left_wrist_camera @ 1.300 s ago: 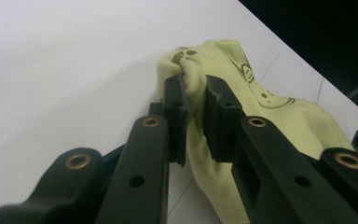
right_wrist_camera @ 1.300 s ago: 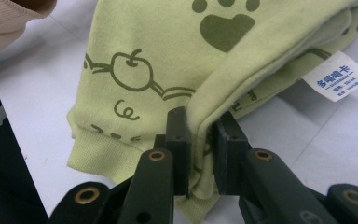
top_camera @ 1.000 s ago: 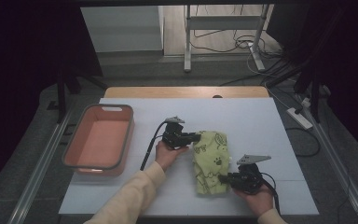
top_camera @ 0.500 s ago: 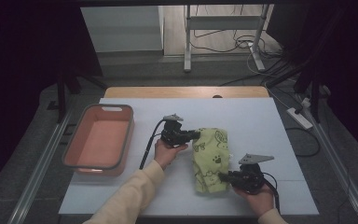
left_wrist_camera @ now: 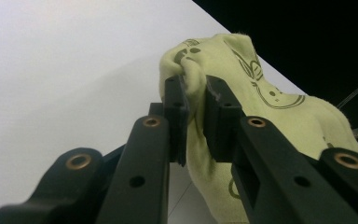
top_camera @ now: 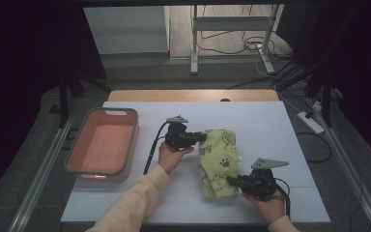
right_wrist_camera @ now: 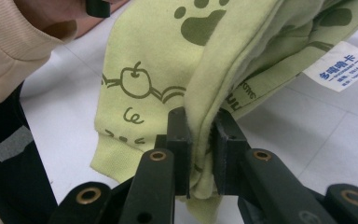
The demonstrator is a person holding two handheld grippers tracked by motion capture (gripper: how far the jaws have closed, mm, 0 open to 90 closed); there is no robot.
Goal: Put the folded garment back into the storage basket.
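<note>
While both tools pinch it, the pale green printed cotton garment [top_camera: 218,162] lies bunched mid-table on the white tabletop [top_camera: 280,130]; left gripper [top_camera: 199,137] clamps the far edge, right gripper [top_camera: 233,181] the near hem. Folding looks partly done; the salmon plastic bin [top_camera: 79,157] stands apart, so stowing likely remains.

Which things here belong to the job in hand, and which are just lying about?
In the job:
green printed garment
left hand-held gripper
right hand-held gripper

Lying about:
pink tub
power strip on floor
</note>
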